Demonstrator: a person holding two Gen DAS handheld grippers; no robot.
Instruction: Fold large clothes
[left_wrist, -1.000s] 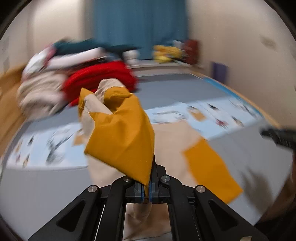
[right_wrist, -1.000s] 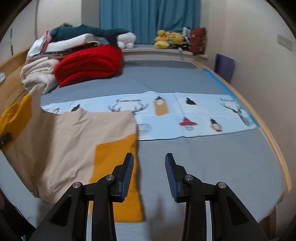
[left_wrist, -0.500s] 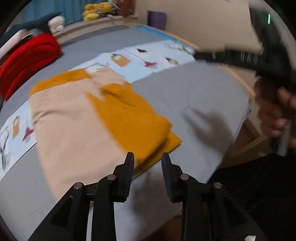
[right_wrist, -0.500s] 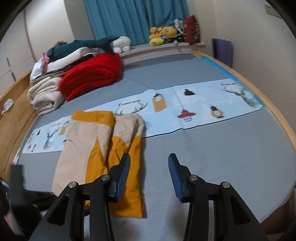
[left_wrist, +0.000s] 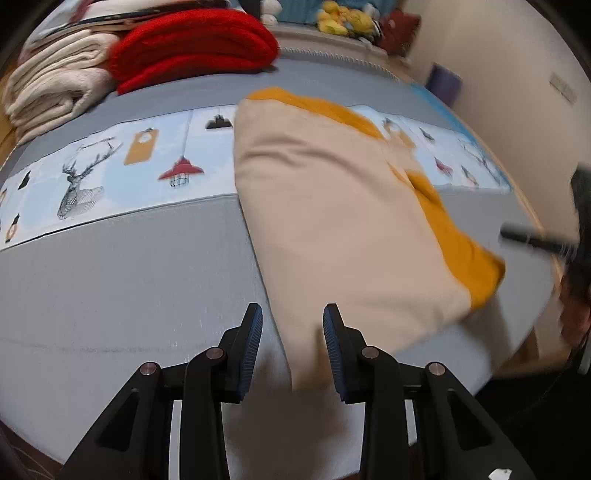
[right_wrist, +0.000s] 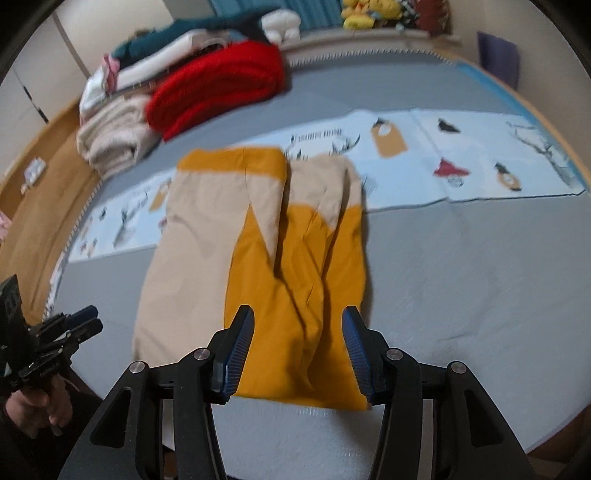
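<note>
A beige and mustard garment (right_wrist: 199, 236) lies folded lengthwise on the grey bed (right_wrist: 461, 280), with the mustard sleeves on top at its right side. My right gripper (right_wrist: 297, 347) hovers over the mustard near end, and its jaws are opening with cloth below them but not pinched. In the left wrist view the garment (left_wrist: 332, 221) stretches away, and its beige near corner lies between the fingers of my left gripper (left_wrist: 291, 347), which is open and not pressing on it. The left gripper (right_wrist: 70, 328) also shows at the garment's left, held in a hand.
A red blanket (right_wrist: 221, 85) and cream folded blankets (right_wrist: 110, 140) are stacked at the bed's far left. A light blue printed strip (right_wrist: 461, 158) crosses the bed under the garment's far end. Plush toys (right_wrist: 369, 14) sit on the far ledge. A wooden frame (right_wrist: 37, 206) runs along the left.
My left gripper let go of the mustard sleeve, which now lies folded on the garment, and dropped to the beige near corner. My right gripper widened and lowered over the mustard end.
</note>
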